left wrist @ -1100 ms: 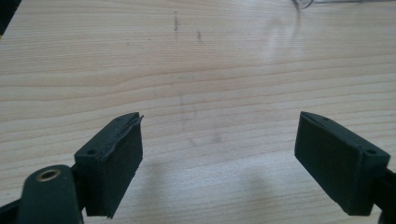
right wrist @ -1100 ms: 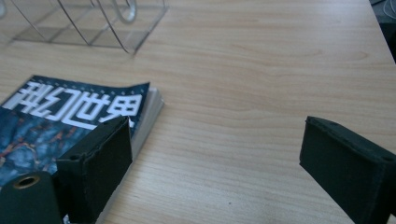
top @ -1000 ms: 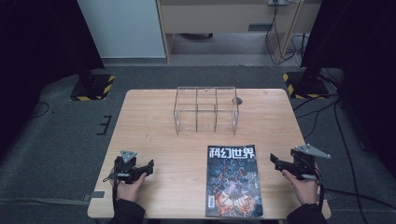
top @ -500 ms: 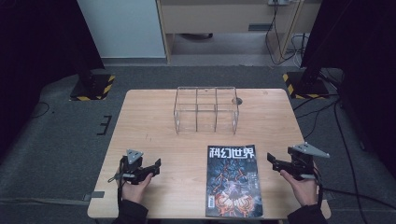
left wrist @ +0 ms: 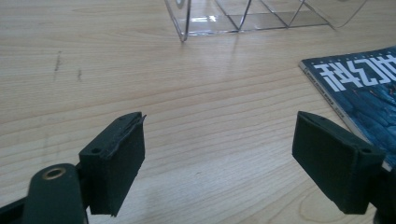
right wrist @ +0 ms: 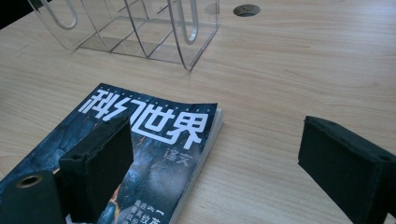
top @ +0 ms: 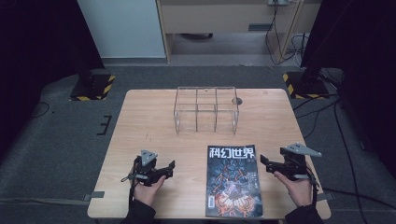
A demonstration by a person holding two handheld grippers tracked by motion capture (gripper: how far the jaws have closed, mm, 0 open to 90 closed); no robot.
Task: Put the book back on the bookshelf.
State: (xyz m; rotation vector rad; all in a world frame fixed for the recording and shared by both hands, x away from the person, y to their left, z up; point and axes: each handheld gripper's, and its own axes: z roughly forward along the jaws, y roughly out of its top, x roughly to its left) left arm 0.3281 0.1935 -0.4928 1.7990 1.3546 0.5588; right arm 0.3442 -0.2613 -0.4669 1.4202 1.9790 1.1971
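Note:
A dark magazine [top: 232, 179] with white Chinese title letters lies flat on the wooden table [top: 140, 116], near the front edge and right of centre. Its cover also shows in the left gripper view [left wrist: 364, 79] and the right gripper view [right wrist: 140, 154]. My left gripper [top: 172, 168] rests low over the table, left of the magazine, open with nothing between its jaws [left wrist: 219, 158]. My right gripper [top: 264, 163] hovers just off the magazine's right edge, open and holding nothing [right wrist: 215, 163]. A clear acrylic file rack [top: 206, 109] stands upright behind the magazine.
A round cable hole [top: 236, 101] sits in the tabletop beside the rack's right end. Bare wood lies between the rack and the magazine. Beyond the table are black stands with yellow-striped bases [top: 93, 86] and floor cables [top: 322, 112].
Both grippers have drifted inward toward the magazine: the left one to the right, the right one to the left. The magazine and the rack have stayed put.

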